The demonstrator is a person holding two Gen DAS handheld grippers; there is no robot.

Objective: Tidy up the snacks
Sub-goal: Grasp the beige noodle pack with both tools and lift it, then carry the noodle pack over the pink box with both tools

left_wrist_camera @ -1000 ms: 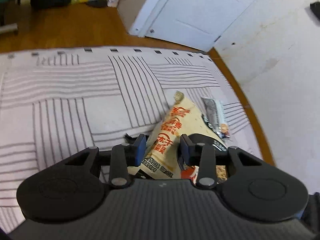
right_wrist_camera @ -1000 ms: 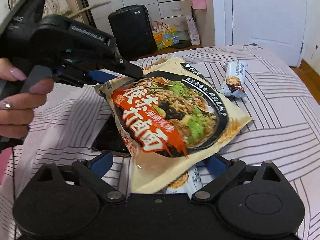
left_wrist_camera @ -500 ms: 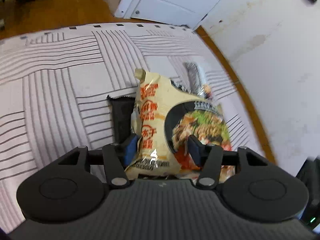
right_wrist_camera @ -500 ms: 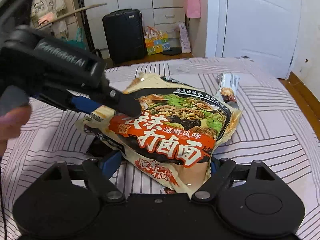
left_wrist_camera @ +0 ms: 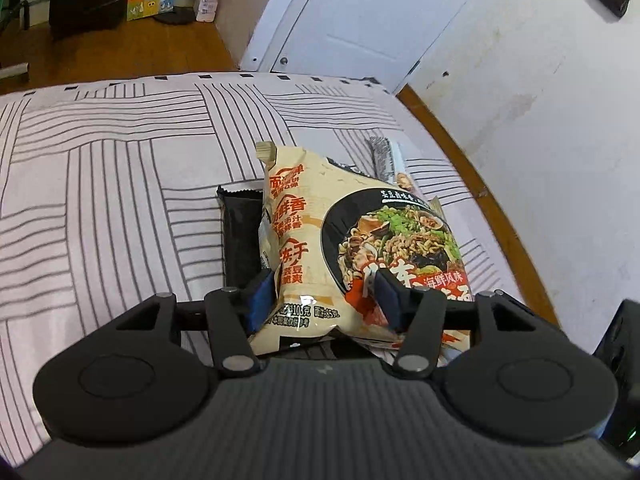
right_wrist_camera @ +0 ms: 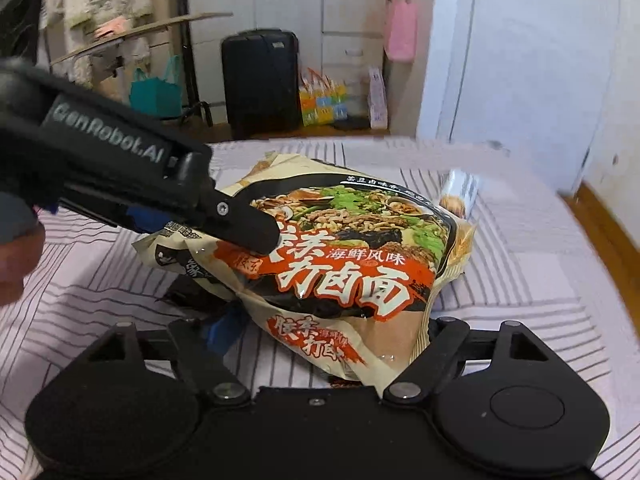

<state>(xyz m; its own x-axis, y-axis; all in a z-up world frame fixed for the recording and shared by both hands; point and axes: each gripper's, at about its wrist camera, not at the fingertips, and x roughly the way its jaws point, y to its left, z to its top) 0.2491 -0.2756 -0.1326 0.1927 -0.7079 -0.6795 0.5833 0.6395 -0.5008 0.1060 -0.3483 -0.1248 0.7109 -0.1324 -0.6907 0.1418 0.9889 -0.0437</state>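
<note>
A beige noodle packet (left_wrist_camera: 360, 248) with a black bowl picture and red lettering lies on the striped bed cover; it also shows in the right wrist view (right_wrist_camera: 344, 264). My left gripper (left_wrist_camera: 326, 294) straddles its near end, fingers spread about the packet's edge. In the right wrist view the left gripper's finger (right_wrist_camera: 240, 224) rests on the packet's top. My right gripper (right_wrist_camera: 328, 336) is open around the packet's near end. A black bar wrapper (left_wrist_camera: 240, 236) lies under the packet's left side. A small silver snack bar (left_wrist_camera: 390, 160) lies beyond the packet.
The striped bed cover (left_wrist_camera: 100, 200) spreads to the left. A white wall and wooden bed edge (left_wrist_camera: 480, 184) run along the right. A white door (left_wrist_camera: 360, 20), a black suitcase (right_wrist_camera: 260, 80) and bags on the wooden floor stand beyond the bed.
The noodle packet has come down from a tilted, lifted pose to lie flatter on the bed. The left gripper's fingers have spread wider apart. The right gripper has stayed open around the near end.
</note>
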